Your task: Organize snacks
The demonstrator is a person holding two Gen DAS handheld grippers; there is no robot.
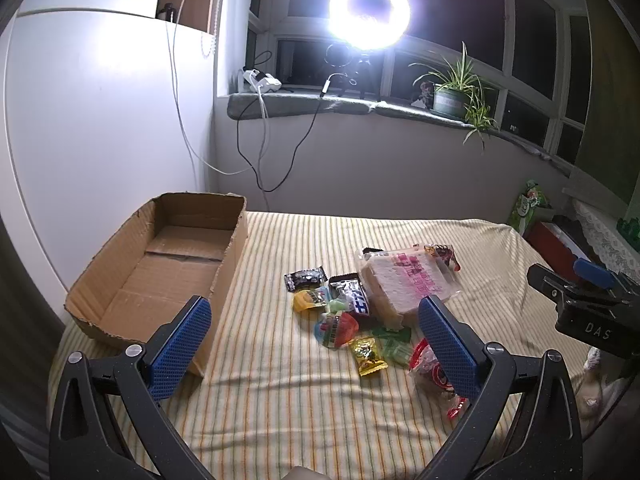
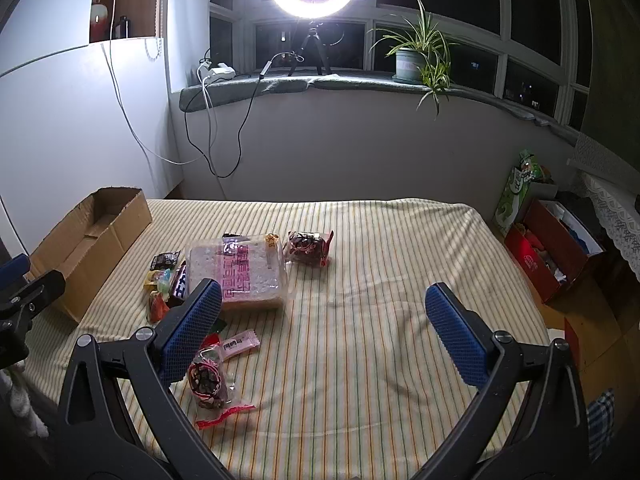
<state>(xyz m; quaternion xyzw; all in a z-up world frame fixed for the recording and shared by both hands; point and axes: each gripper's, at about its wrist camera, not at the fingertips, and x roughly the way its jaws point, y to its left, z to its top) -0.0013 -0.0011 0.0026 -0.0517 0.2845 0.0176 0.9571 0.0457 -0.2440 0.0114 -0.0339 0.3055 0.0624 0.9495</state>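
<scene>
An empty cardboard box (image 1: 168, 264) sits on the striped cloth at the left; it also shows in the right wrist view (image 2: 92, 240). A pile of wrapped snacks lies mid-table: a large bread packet (image 1: 408, 284) (image 2: 240, 276), a dark bar (image 1: 356, 298), small candies (image 1: 336, 328), a red-wrapped snack (image 1: 432, 368) (image 2: 208, 380), a pink sachet (image 2: 240, 344) and a dark red bag (image 2: 308, 248). My left gripper (image 1: 316, 316) is open above the candies. My right gripper (image 2: 324, 304) is open over bare cloth, right of the pile.
The striped cloth (image 2: 360, 360) covers the table. A ring light (image 1: 370, 12) and a potted plant (image 1: 452, 96) stand on the windowsill behind. Cables hang down the wall. Red and green boxes (image 2: 540, 248) sit on the floor at the right.
</scene>
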